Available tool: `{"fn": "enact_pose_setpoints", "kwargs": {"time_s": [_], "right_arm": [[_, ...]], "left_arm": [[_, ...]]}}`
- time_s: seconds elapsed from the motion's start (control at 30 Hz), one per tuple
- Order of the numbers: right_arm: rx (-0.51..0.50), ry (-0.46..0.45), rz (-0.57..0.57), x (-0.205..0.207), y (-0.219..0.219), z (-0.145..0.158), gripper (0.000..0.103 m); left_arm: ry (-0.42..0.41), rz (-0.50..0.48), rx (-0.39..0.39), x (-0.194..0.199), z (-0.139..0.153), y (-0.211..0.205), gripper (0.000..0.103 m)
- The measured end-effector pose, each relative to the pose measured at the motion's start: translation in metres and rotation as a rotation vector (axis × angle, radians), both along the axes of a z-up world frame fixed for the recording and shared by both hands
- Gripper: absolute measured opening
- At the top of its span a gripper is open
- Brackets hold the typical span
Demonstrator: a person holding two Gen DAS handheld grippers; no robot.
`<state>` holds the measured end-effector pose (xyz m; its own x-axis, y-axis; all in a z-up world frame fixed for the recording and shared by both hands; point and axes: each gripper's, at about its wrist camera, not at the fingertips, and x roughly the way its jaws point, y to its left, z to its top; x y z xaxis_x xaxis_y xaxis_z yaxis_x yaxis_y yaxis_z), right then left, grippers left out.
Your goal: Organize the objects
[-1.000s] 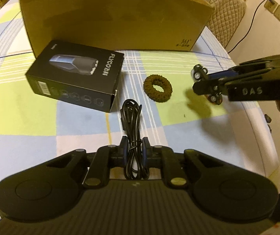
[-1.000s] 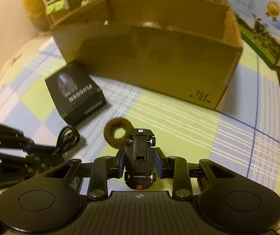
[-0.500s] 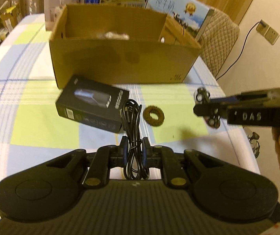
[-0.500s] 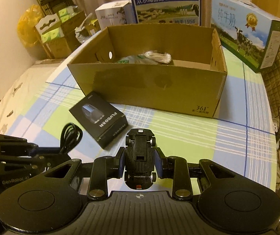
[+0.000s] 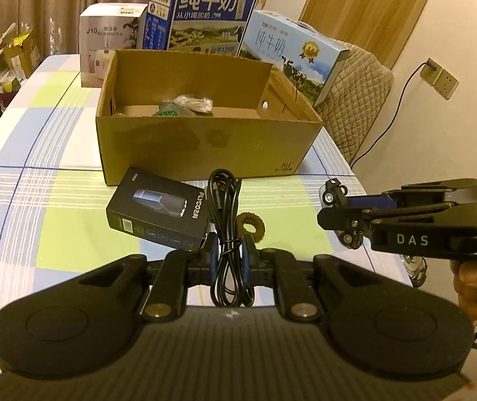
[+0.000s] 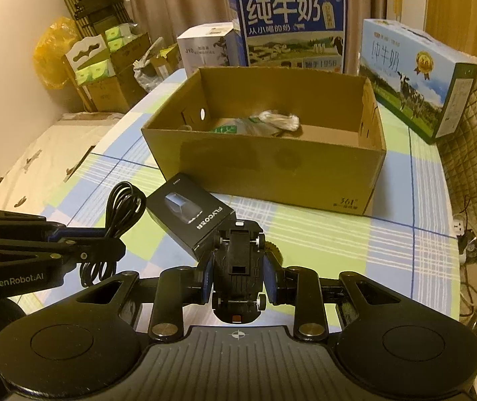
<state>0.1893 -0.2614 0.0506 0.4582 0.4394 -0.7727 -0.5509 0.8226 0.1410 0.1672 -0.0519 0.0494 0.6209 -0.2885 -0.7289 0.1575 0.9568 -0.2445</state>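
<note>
Both tools (image 5: 230, 249) higher; bagged items (image 5: 185, 105) boxed (image 5: 205, 143)

The brown ring (image 5: 251, 226) is half hidden behind the black cable (image 5: 226, 234); in the right wrist view the toy car (image 6: 238, 267) covers nearly all of it. Bagged items (image 6: 265, 123) inside the cardboard box (image 6: 272, 170) are too indistinct to identify.

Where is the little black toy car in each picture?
Left wrist view: the toy car is at the right edge, side-on, clamped in the right gripper.
Right wrist view: the same car is bottom centre, underside up, between that gripper's fingers.
Shared landmark: the open cardboard box stands behind it in both, with the black shaver box lying in front of the cardboard one.
</note>
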Motion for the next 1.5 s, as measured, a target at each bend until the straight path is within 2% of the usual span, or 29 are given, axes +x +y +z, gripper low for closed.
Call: {"fn": "enact_pose_setpoints", "kwargs": {"time_s": [0.23, 0.47, 0.97, 1.5], "right_arm": [[-0.009, -0.015, -0.006, -0.001, 0.0, 0.007, 0.028], [-0.002, -0.031, -0.03, 0.013, -0.003, 0.013, 0.028], [0.014, -0.088, -0.076, 0.083, 0.008, 0.042, 0.028], [0.048, -0.082, -0.123, 0.155, 0.028, 0.04, 0.028]], "left_arm": [[-0.021, -0.026, 0.026, 0.006, 0.009, -0.001, 0.01], [-0.032, -0.022, 0.025, 0.029, 0.021, 0.007, 0.01], [-0.064, -0.011, 0.069, 0.112, 0.049, 0.025, 0.01], [-0.057, -0.018, 0.108, 0.178, 0.042, 0.032, 0.01]]}}
